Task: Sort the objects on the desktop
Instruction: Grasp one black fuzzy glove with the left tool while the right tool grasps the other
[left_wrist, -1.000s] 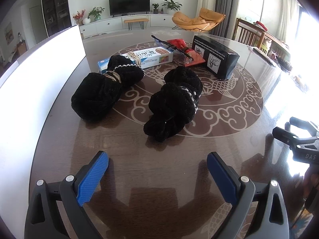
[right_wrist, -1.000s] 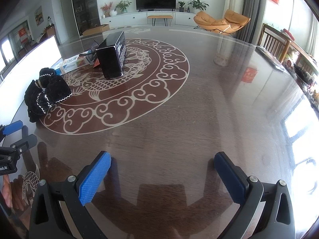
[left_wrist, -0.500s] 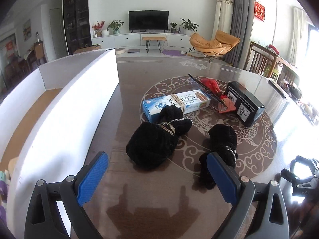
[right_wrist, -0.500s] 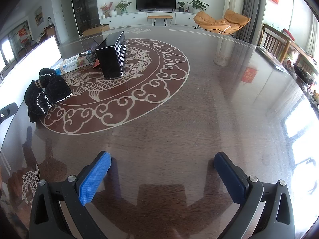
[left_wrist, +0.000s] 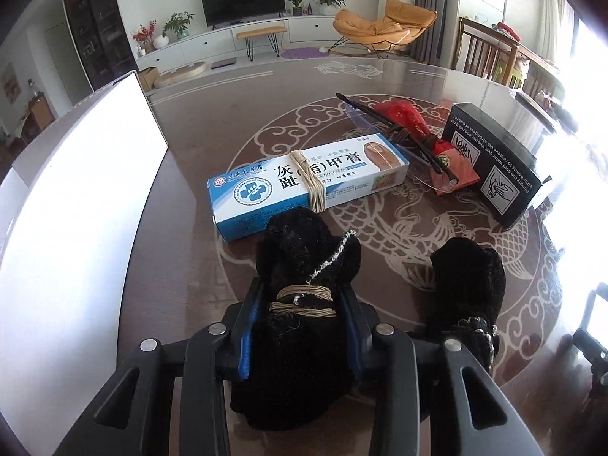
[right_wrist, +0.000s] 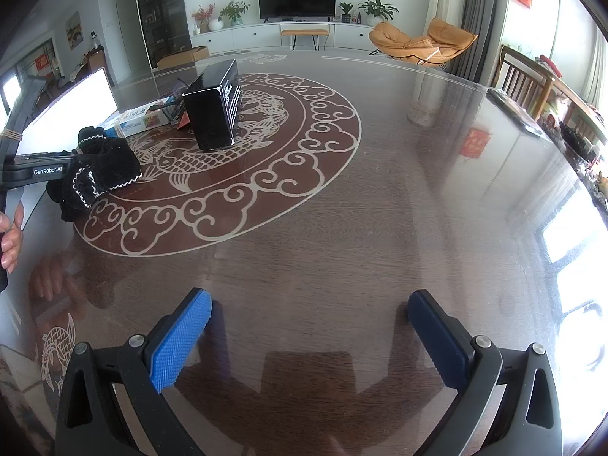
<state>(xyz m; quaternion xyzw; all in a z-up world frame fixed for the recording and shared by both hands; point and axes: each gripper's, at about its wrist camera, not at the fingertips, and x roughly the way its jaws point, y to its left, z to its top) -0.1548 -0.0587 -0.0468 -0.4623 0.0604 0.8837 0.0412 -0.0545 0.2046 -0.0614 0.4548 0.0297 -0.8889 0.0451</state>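
A second ago the left gripper (left_wrist: 300, 326) hung back from the pile with its jaws spread wide; now it has come forward and the jaws are closing around the nearer black fuzzy fabric bundle tied with tan twine (left_wrist: 300, 266), their blue pads against its flanks right at the twine. In the left wrist view, a second black fuzzy bundle with pale beaded trim (left_wrist: 467, 288) lies just right of the jaws, not between them. Ahead of the jaws sit a blue-and-white cardboard ointment box bound with string (left_wrist: 307, 178), touching the gripped bundle's far end, then a red pouch with dark sticks (left_wrist: 414, 129) and a black printed carton (left_wrist: 490, 159). A tall white panel (left_wrist: 76, 197) stands to the left of the jaws. In the right wrist view, the right gripper (right_wrist: 309, 334) has not shifted; its jaws stand spread over bare glossy counter (right_wrist: 380, 190) with nothing between them, the left tool and bundles far off to its left. To do this well, I judge the squeeze should settle fully before lifting, rising straight so the soft fabric neither sags free nor drags the neighbouring bundle or nudges the box.
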